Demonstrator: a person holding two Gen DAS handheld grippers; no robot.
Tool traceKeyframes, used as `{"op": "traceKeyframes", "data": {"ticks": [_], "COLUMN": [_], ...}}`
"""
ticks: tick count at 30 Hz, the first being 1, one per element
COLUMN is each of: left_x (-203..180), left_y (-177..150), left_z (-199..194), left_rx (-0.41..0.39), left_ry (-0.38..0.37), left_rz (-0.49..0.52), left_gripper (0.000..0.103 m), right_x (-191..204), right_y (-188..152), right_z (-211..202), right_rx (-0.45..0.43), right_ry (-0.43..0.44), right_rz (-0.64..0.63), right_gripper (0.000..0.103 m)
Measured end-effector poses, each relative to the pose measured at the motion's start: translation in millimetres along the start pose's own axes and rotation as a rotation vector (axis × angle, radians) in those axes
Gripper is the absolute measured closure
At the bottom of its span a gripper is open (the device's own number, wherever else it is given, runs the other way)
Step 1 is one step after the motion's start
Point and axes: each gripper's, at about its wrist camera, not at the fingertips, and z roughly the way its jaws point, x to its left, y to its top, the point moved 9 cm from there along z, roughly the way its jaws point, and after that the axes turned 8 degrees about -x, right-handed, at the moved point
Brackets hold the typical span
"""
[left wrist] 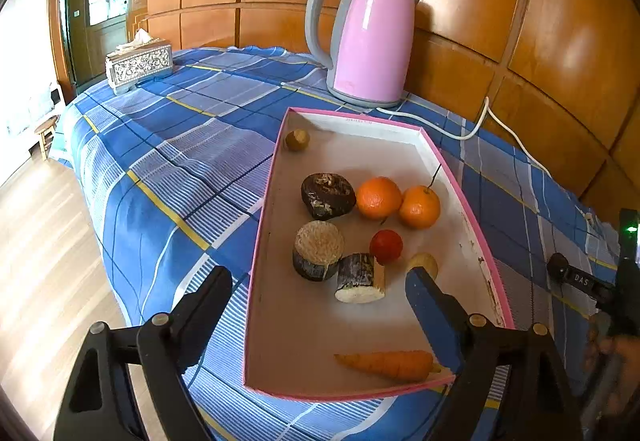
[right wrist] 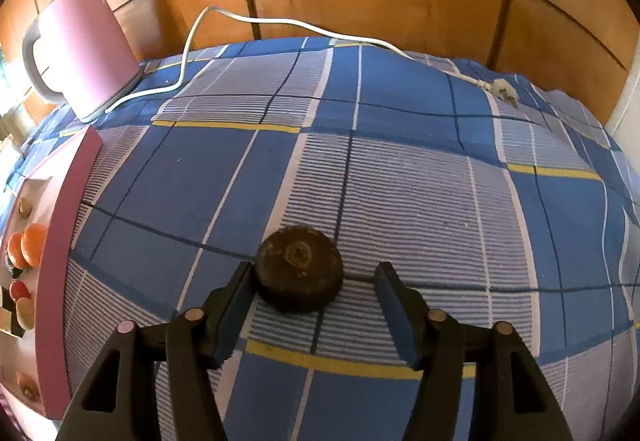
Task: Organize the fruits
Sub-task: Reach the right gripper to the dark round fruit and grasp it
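Where the pink-rimmed tray (left wrist: 444,157) sits on the blue plaid cloth (left wrist: 168,145), we take it as our landmark. Beyond its far edge stands one pink kettle (left wrist: 368,41) close to the wooden wall panels (left wrist: 520,1), its white cord (right wrist: 280,23) trailing along the cloth to a loose plug (right wrist: 502,87). Far off past the tray's left rim, near the cloth's corner, is one tissue box (left wrist: 138,65). To the tray's left the cloth lies bare up to its edge, where it drops toward the floor; to the tray's right runs a wide bare stretch of plaid.

Inside the tray we count two oranges (left wrist: 378,198), touching each other, one small red fruit (left wrist: 386,245), one carrot (left wrist: 390,364) along the near wall, two cut log-like pieces (left wrist: 318,255), one dark lumpy piece (left wrist: 328,195), and two small tan items, one in the far left corner (left wrist: 297,139), one partly behind a finger.

Our left gripper (left wrist: 320,281) hangs over the tray's near end, jaws spread wide with nothing pressed between them. Right of the tray, our right gripper (right wrist: 314,283) brackets one dark round fruit (right wrist: 300,271) lying on the cloth: the left finger (right wrist: 236,305) looks to be at its side, the other stands clear of it, so nothing is clamped.
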Motion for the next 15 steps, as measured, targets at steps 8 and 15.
{"op": "traceKeyframes", "data": {"ticks": [8, 15], "left_x": [-1, -5], "left_y": [-3, -7], "left_z": [2, 3], "left_rx": [0.013, 0.023], "left_ry": [-0.007, -0.019], "left_rz": [0.000, 0.006], "left_gripper": [0.014, 0.009], "right_x": [5, -5], "right_y": [-2, -17], "right_z": [-3, -17], "right_rx": [-0.007, 0.011], "right_ry": [0.034, 0.095], "right_rz": [-0.036, 0.013], "right_gripper": [0.060, 0.060]}}
